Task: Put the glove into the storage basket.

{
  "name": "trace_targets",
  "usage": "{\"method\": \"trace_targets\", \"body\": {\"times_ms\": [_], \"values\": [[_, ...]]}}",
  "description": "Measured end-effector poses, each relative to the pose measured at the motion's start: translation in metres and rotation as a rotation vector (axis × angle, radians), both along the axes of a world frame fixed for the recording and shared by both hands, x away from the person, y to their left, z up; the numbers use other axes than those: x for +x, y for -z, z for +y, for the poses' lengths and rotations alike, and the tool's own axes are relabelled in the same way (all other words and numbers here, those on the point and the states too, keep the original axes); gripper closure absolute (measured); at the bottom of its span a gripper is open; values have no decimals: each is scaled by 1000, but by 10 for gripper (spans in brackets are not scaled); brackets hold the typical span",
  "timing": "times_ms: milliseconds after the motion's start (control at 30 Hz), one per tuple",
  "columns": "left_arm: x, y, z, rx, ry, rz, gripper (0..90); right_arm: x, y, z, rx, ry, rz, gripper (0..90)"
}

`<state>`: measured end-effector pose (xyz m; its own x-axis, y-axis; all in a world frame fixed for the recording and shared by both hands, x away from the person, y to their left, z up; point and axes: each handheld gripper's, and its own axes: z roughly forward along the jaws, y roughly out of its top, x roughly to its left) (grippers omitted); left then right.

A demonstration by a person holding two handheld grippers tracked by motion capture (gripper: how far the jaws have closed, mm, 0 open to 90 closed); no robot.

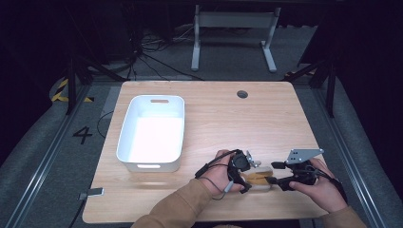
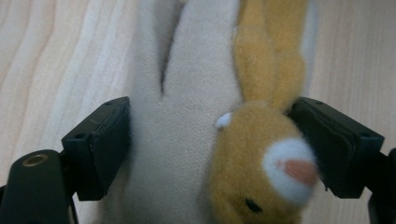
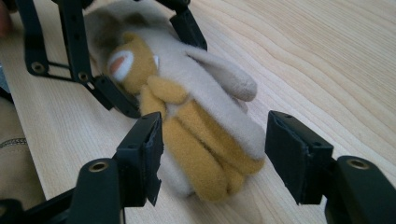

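White tub point(image 1: 151, 130) bare inside; plush toy point(image 1: 259, 179) between both grippers' released jaws

Both forearms come in from the bottom of the high view, in tan sleeves, and meet near the front edge of the table. The left hand point(image 1: 216, 173) holds the left gripper point(image 1: 243, 179) with its black jaws pointing right and down toward the table. Its jaws stand wide apart, one on each side of what lies between them, and the pads seem at most to brush it. The right hand point(image 1: 317, 186) holds the right gripper point(image 1: 275, 180) pointing left, low over the table, with its grey plate on top. Its jaws are spread too, pads clear of contact. The two grippers face each other, tips close together.
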<state>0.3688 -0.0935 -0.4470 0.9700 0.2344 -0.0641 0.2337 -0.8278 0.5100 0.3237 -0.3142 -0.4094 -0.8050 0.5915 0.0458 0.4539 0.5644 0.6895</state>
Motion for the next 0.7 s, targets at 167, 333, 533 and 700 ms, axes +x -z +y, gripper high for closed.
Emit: {"method": "trace_targets", "body": {"times_ms": [167,333,533,700], "values": [[2,0,-3,10,15,-2,140,-1,0,-1,1,0,-7,381],[-1,0,-3,27,30,-16,195,-2,-2,-1,10,5,-17,381],[-5,-2,-1,43,45,-66,351,-2,-2,-1,7,11,-22,381],[-3,-2,3,30,32,-74,459,-3,-3,-1,17,11,-17,398]]}}
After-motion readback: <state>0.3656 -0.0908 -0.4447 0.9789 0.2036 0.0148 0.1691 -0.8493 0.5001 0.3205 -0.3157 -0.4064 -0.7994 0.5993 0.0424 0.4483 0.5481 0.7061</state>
